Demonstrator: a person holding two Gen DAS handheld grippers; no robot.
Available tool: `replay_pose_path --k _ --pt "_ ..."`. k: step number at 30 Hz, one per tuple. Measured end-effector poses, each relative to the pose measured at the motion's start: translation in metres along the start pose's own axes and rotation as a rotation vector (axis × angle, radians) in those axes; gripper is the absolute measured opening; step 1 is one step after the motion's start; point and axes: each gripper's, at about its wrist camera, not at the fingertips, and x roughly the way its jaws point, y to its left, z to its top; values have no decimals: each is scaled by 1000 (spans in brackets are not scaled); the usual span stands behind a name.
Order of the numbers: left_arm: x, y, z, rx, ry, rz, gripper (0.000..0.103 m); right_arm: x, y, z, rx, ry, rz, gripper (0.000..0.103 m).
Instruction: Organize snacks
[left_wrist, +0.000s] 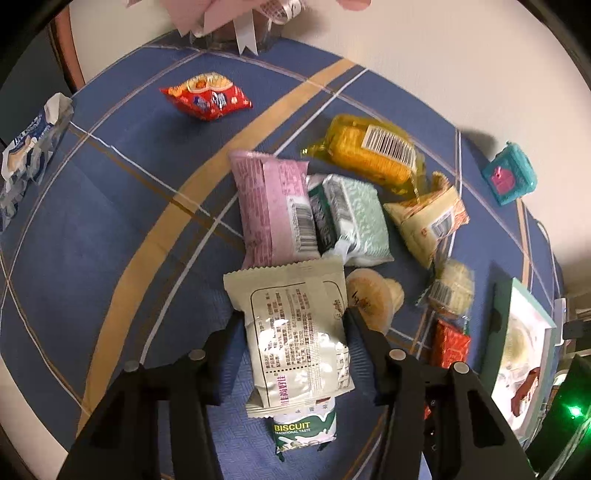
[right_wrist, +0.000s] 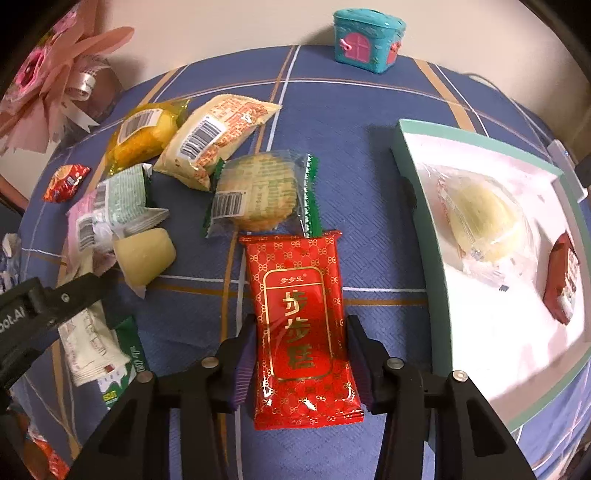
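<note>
Between the fingers of the right gripper (right_wrist: 301, 354) a red gold-printed snack packet (right_wrist: 301, 328) is held, its long axis running from six o'clock to twelve o'clock in the right wrist view, in line with the fingers, so that both pads press on its long side edges near the lower half. At about two o'clock from this packet, just beside it, lies the mint-rimmed white box (right_wrist: 413, 177), in which a clear-wrapped pale cake (right_wrist: 484, 218) and a reddish packet (right_wrist: 563, 284) are already seen; the coming move is judged to turn on carrying the red packet over the box's near wall at that bearing. The right hand is plainly the nearer to the box. In the left wrist view the left gripper (left_wrist: 295, 332) is narrowed on a silver-beige snack packet (left_wrist: 295, 325), its long axis also from six to twelve, with a green biscuit pack (left_wrist: 306, 432) under its lower end. From the left fingers the box (left_wrist: 532, 299) is seen at three o'clock, well apart, with the loose pile of snacks between eleven and two. Both grips look firm, though film wrappers may slip.
</note>
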Motion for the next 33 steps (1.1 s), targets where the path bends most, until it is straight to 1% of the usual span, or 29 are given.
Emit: replay_pose_path --k 6,12,14,19,23,27,33 --pt "-20 2 7 2 -53 -29 54 -19 -14 9 28 -10 26 48" --pt "-47 5 8 -2 -113 -51 54 -62 -30 10 42 -66 44 48" --pt "-54 5 6 -1 -133 -56 54 -66 -24 9 45 -86 49 48" --pt "-75 3 3 4 -174 -67 54 -96 -27 3 59 -132 65 48" --pt "-82 -1 2 11 -194 -74 54 -104 -32 5 68 -144 55 48" --pt "-85 -9 -1 30 -196 -76 54 -97 -42 8 95 -148 47 48" --pt "-86 -35 -12 103 -192 -83 54 -104 -76 7 171 -167 8 48"
